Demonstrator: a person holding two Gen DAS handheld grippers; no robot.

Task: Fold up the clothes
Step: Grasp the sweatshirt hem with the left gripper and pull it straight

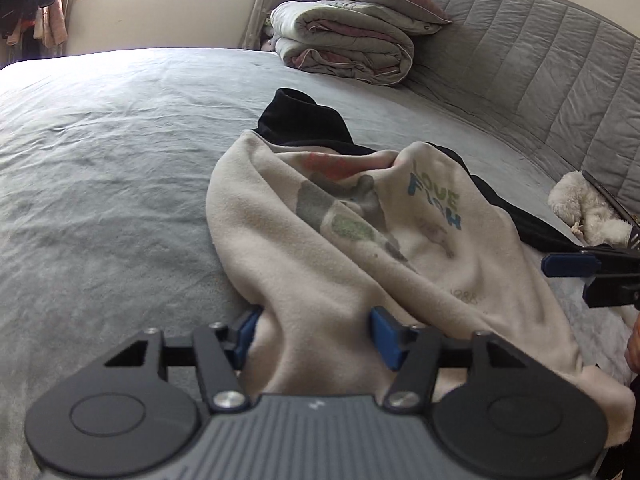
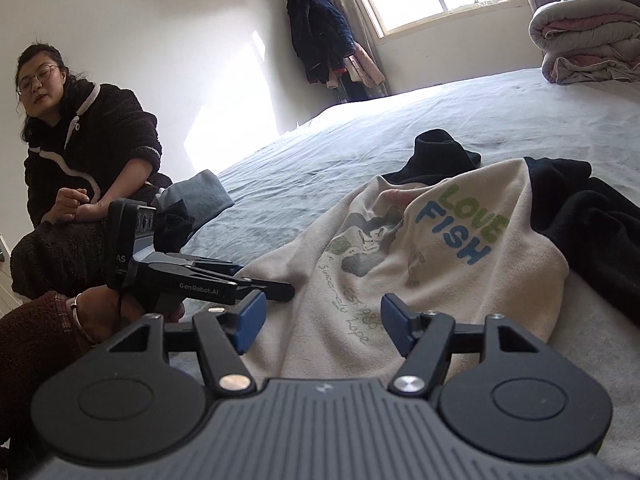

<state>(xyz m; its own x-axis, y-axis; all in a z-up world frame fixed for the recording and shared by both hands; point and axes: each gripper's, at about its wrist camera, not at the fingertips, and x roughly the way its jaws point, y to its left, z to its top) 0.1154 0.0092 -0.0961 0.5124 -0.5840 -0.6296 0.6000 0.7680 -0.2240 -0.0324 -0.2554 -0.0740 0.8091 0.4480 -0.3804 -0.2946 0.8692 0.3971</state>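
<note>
1. Seated person (image 2: 80, 152) at far left of the right wrist view, in a dark fleece, beside the bed (image 1: 100, 160); grey sheet, wrinkled.
2. Left gripper (image 1: 316, 334): cream shirt (image 1: 340, 248) fabric bunched between its blue pads, both pads against the cloth, so it grips the hem edge (jaws partly closed).
3. Cream shirt lies crumpled mid-bed, "LOVE FISH" print up, lying over a black garment (image 1: 304, 120) that sticks out behind and to the right.
4. Right gripper (image 2: 322, 322): jaws apart, over the shirt's near edge, pads not pressing the cloth.
5. Folded quilts (image 1: 344, 40) stacked at the far right corner, against the padded headboard (image 1: 540, 80); white plush toy (image 1: 588, 208) below it.
</note>
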